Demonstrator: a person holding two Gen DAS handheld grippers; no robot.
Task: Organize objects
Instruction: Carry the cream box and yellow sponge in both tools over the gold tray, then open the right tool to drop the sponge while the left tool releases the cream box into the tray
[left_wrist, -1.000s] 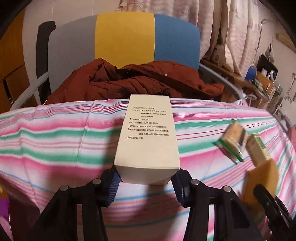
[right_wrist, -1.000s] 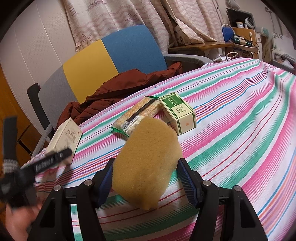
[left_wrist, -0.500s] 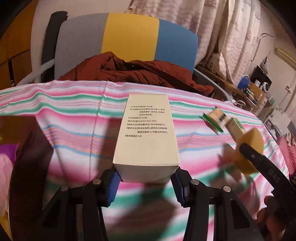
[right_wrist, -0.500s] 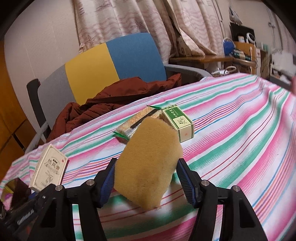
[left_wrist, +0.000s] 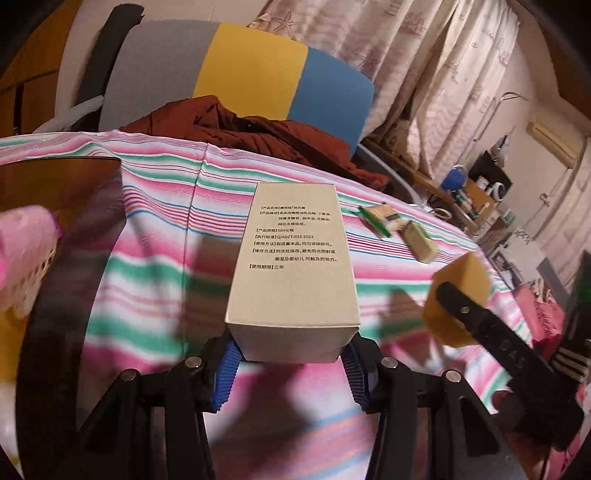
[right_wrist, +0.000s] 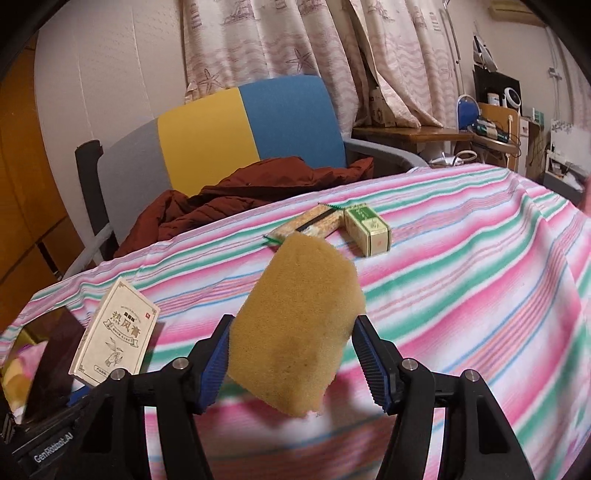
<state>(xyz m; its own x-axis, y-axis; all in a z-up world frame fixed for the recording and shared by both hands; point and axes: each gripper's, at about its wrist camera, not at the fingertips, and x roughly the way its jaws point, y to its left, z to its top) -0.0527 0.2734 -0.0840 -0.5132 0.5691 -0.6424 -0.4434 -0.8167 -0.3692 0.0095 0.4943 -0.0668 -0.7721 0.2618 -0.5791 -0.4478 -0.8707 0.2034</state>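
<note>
The left gripper (left_wrist: 291, 363) pinches a cream carton (left_wrist: 295, 258) by its near end, above the striped tablecloth (left_wrist: 155, 229). The right gripper (right_wrist: 291, 363) clamps a yellow sponge (right_wrist: 299, 325); a green box (right_wrist: 367, 229) and a snack packet (right_wrist: 314, 225) lie touching further back

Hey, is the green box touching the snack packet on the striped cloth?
Touching. In the right wrist view the green box has its far end butted against the snack packet, no cloth visible between them.
</note>
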